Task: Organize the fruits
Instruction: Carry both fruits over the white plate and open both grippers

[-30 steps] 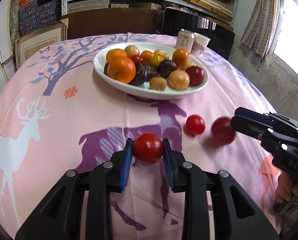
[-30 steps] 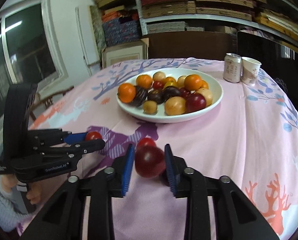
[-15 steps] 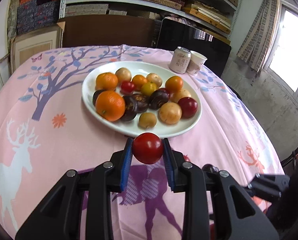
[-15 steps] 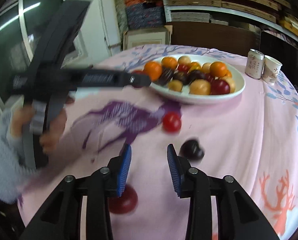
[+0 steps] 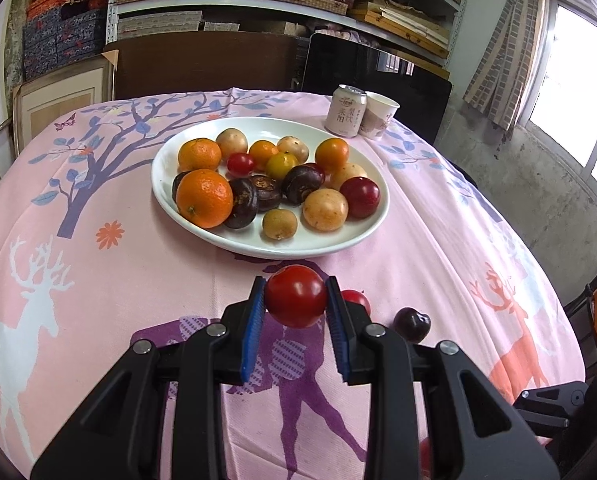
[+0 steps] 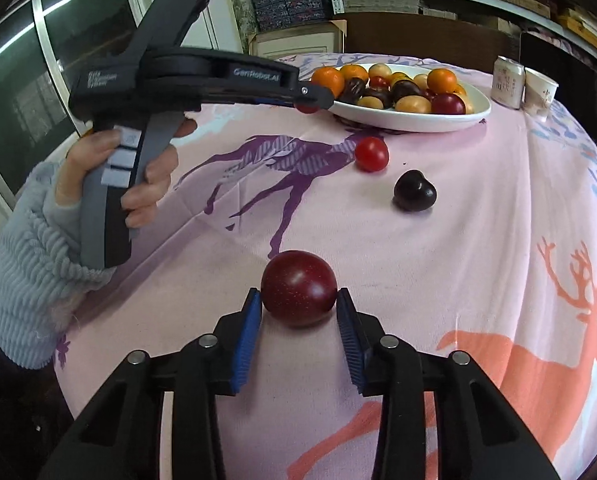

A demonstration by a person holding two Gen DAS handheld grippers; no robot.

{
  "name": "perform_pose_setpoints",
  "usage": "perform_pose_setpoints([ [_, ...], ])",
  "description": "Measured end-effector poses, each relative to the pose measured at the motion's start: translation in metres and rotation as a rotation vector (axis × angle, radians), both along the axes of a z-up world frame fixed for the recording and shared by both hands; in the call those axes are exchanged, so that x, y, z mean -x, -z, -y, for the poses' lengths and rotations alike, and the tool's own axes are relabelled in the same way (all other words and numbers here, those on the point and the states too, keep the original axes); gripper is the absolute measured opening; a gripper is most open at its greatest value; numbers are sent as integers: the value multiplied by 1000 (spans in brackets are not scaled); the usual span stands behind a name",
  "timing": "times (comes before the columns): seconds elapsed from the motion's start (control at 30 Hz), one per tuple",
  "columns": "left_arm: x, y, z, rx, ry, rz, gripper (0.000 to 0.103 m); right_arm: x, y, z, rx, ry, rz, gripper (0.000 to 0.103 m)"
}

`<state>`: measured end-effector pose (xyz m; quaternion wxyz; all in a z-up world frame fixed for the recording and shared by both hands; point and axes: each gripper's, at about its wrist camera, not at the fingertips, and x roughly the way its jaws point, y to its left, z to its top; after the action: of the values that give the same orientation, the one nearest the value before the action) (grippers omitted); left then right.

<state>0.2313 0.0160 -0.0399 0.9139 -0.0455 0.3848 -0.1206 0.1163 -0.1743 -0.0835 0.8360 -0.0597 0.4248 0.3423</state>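
Round table with pink deer-print tablecloth [image 5: 98,280]; white plate [image 5: 186,216] heaped with oranges, brown and dark fruit sits at 12 o'clock in the left wrist view, a drink can [image 5: 345,110] and paper cup [image 5: 379,117] at about 1 o'clock behind it.

Loose fruit on the cloth: dark red plum [image 6: 298,289] at the near edge, small red tomato [image 6: 372,154] just short of the plate, a dark cherry-like fruit [image 6: 414,191] beside it toward 4 o'clock.

Risks: held tomato is round and slick, so a tilt or loosened squeeze over the rim could drop it and send it rolling off the table. Plate is crowded, so a hard drop may knock others out. The plum sits close to the table edge; a nudge from one pad could roll it off.

Left gripper [image 5: 295,300]: fingers clamped on a red tomato [image 5: 295,295], raised just short of the plate's near rim.

Right gripper [image 6: 298,312]: fingers apart, straddling the plum; pads look just clear of it, contact uncertain.
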Motion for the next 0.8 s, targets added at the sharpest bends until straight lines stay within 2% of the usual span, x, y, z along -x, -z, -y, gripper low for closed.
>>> perform_pose_setpoints([
  [0.23,1,0,2,-2,4,-1,29,-10,2,-5,-28,11,-26,39],
  [0.37,0,1,0,2,3,-8,29,-7,-1,-8,-5,13,4,38],
  [0.47,-3,-5,-3,23,-2,0,29,-13,-13,1,-42,38,28,38],
  [0.7,-44,-29,3,-5,-21,26,29,-82,-76,19,-106,172,166,38],
  [0.8,-76,-35,-2,8,-53,23,29,-118,-83,7,-81,204,206,38],
])
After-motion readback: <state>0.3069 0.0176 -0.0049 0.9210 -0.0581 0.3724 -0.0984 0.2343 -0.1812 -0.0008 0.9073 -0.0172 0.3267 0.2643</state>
